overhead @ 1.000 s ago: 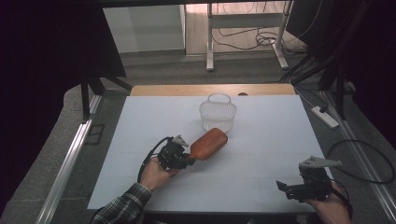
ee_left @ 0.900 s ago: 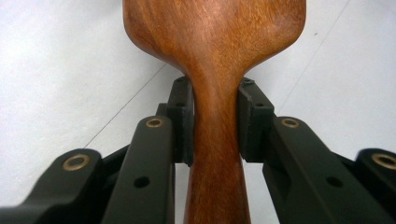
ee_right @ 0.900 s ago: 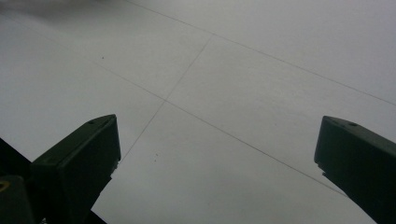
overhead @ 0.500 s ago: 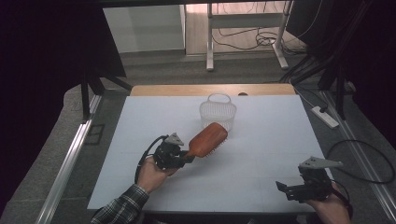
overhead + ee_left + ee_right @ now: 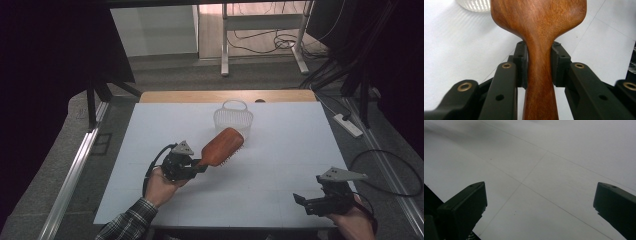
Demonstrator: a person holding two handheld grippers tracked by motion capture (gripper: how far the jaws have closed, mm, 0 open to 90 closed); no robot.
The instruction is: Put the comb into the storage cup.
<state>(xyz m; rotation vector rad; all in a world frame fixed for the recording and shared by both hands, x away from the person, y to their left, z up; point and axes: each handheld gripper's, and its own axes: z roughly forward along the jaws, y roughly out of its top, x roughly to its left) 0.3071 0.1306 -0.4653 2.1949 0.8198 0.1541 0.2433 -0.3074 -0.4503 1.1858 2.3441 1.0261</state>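
- Surface: white table top (image 5: 280, 165) with faint grid lines; a bare wooden strip (image 5: 200, 96) runs along its far edge. Dark surroundings, grey floor, cables and metal table legs beyond.
- Object: reddish-brown wooden paddle hairbrush (image 5: 220, 147), smooth grain on its back, bristles facing down and to the right. Head raised above the table left of centre, just in front of the white slotted plastic basket (image 5: 233, 119).
- Left gripper (image 5: 539, 66): pads clamped on both sides of the brush's narrow neck, where handle meets head; brush points away toward the basket.
- Right gripper (image 5: 540, 205): jaws spread wide, nothing between them, over bare table at the near right corner.
- Clearance: the basket stands upright near the far edge; wide bare table lies between the two grippers and to the right of the basket.
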